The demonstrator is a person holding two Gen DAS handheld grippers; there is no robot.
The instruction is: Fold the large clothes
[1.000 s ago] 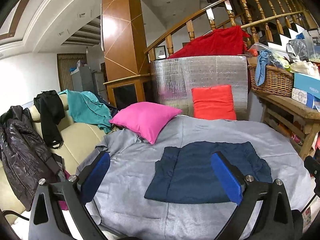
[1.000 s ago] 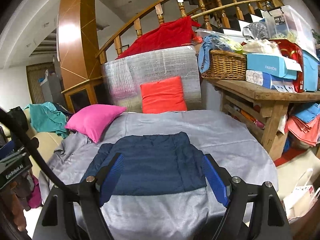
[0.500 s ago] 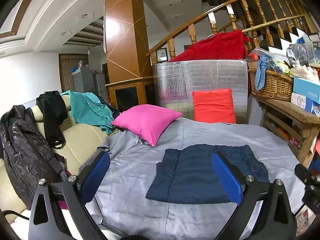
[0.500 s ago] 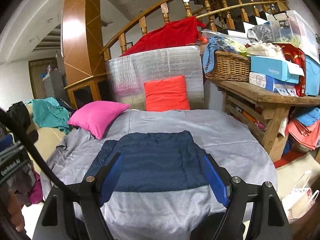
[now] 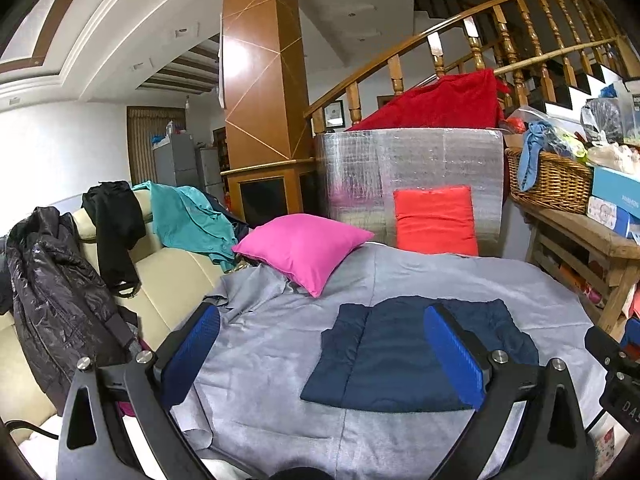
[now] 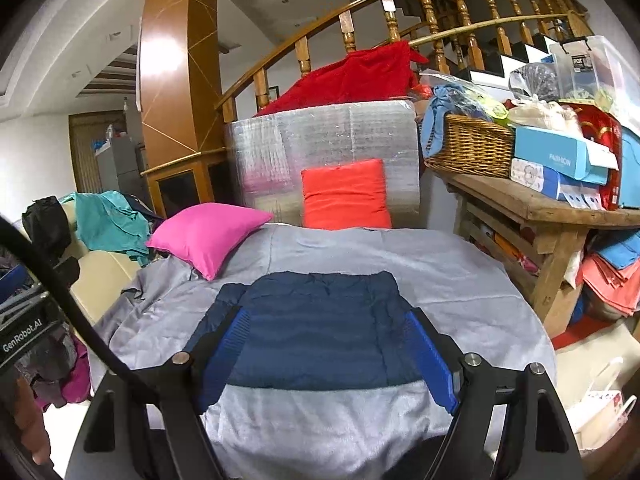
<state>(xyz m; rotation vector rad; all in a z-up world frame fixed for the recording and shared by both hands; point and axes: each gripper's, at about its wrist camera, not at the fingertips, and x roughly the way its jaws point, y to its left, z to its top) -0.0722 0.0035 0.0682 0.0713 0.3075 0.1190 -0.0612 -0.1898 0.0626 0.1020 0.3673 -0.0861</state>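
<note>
we've pulled both grippers, left (image 5: 320, 354) and right (image 6: 326, 356), back and up; fingers spread, empty. jacket (image 6: 312, 328) lies folded on bed (image 6: 460, 272); fold looks finished.

Navy jacket (image 6: 316, 328) matt quilted cloth; grey cover (image 6: 440, 272) soft matt fabric; basket (image 6: 472, 148) woven wicker; table (image 6: 532, 204) rough wood.

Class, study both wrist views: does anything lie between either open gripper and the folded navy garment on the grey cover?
Nothing visible does. The navy garment lies flat on the grey cover, straight ahead of the right gripper and left gripper; the pink pillow sits beyond it.
</note>
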